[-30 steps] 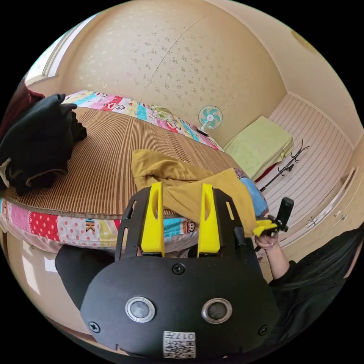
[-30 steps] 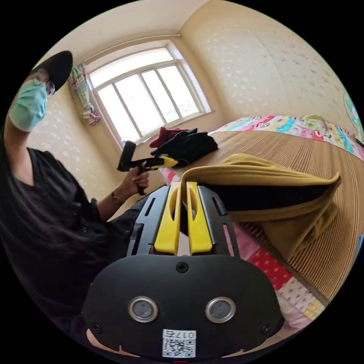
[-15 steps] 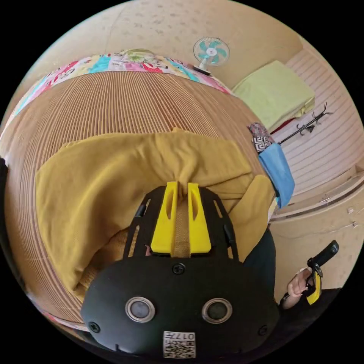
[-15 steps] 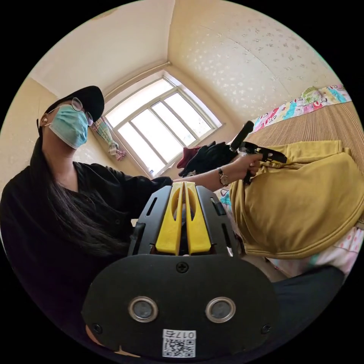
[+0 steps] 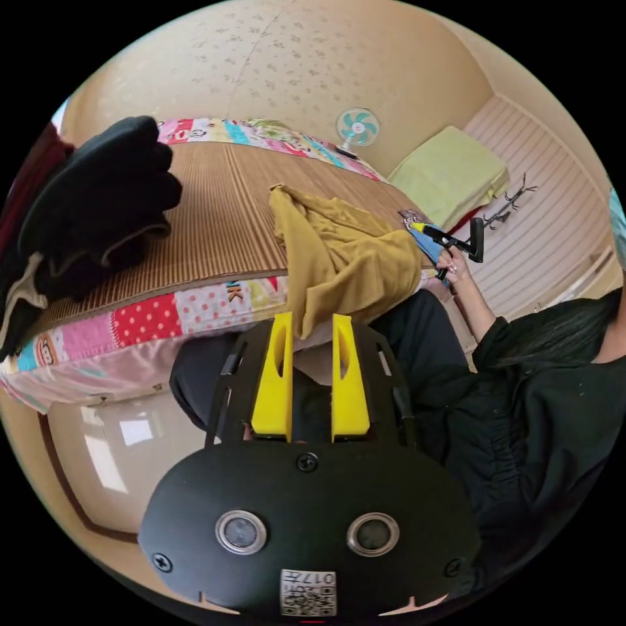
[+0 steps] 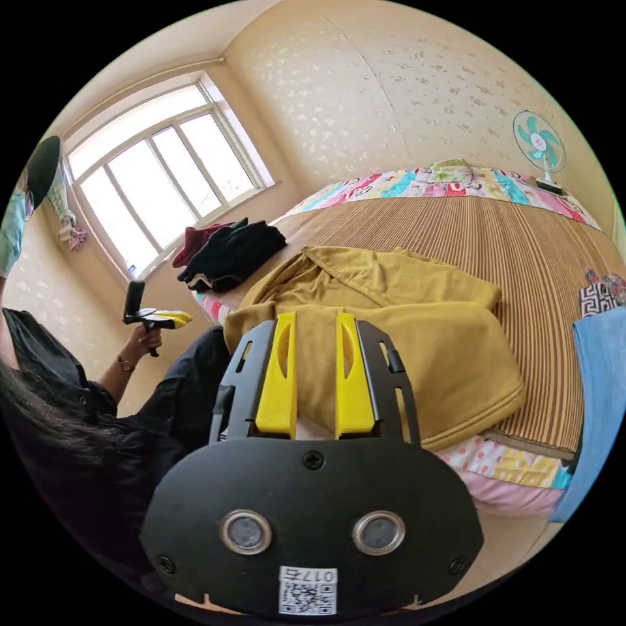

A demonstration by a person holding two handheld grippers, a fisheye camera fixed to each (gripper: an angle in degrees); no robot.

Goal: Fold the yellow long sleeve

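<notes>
On the bed (image 6: 521, 241): my yellow long sleeve (image 6: 391, 313) lies crumpled at the near edge.
Left tongs (image 5: 311, 326): released, holding nothing.
Right tongs (image 6: 314, 326): released, above the shirt.

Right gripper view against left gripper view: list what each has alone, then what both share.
Right gripper view alone: the window. Left gripper view alone: a green pad and a coat rack lying on the floor. Shared: the yellow top bunched at the bed's edge, the black clothes pile, the fan, the striped mat, and both grippers open, holding nothing.
</notes>
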